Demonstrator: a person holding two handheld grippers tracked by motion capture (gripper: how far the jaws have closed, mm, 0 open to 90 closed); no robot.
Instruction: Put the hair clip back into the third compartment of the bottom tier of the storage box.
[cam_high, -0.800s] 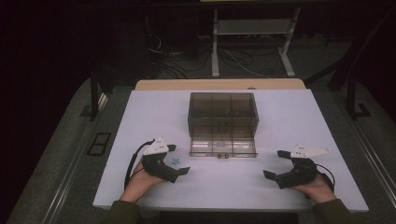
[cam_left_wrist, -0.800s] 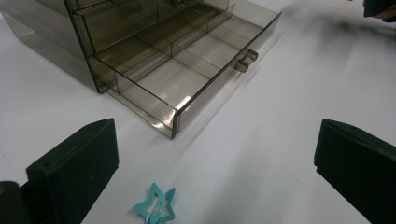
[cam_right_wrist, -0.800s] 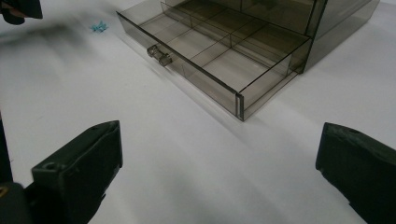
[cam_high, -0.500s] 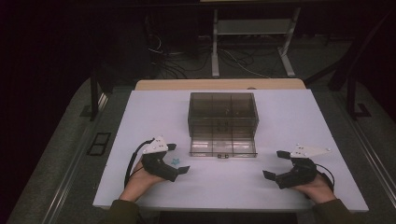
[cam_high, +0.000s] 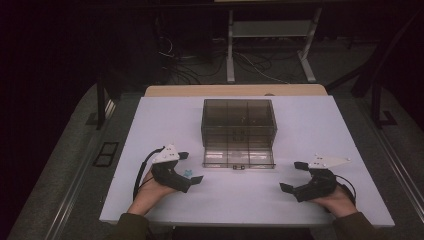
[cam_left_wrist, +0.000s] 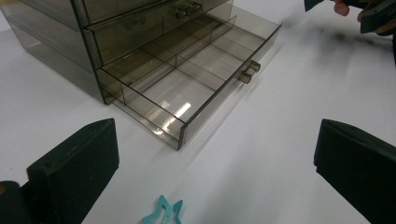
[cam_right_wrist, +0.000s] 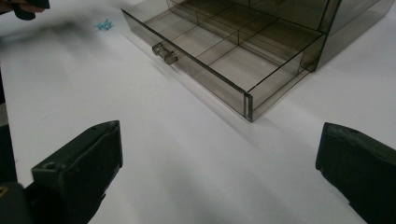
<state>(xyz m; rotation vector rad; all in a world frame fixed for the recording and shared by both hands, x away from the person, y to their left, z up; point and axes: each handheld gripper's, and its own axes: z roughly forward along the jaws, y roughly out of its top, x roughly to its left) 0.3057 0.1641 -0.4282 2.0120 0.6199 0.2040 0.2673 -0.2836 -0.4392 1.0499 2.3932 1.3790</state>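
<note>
A smoky see-through drawer chest (cam_high: 238, 120) stands mid-table, its bottom drawer (cam_high: 238, 157) pulled out towards me, divided into compartments (cam_left_wrist: 187, 79) with nothing visible in them. A small teal star (cam_high: 188, 173) lies flat on the white table (cam_high: 310, 125) left of the drawer. My left gripper (cam_high: 191, 167) rests there, open, jaws on either side of the star without touching it; in the left gripper view the star (cam_left_wrist: 163, 212) lies low between the wide jaws of the left gripper (cam_left_wrist: 217, 135). My right gripper (cam_high: 291, 176) sits open and empty right of the drawer (cam_right_wrist: 219, 46), with the star (cam_right_wrist: 103, 24) far off.
The drawer's front carries two small clear knobs (cam_right_wrist: 164, 52). A wooden strip (cam_high: 235, 90) edges the table's far side. Beyond it are dark floor, cables and a metal stand (cam_high: 270, 30). Open white tabletop lies in front of the drawer and to both sides.
</note>
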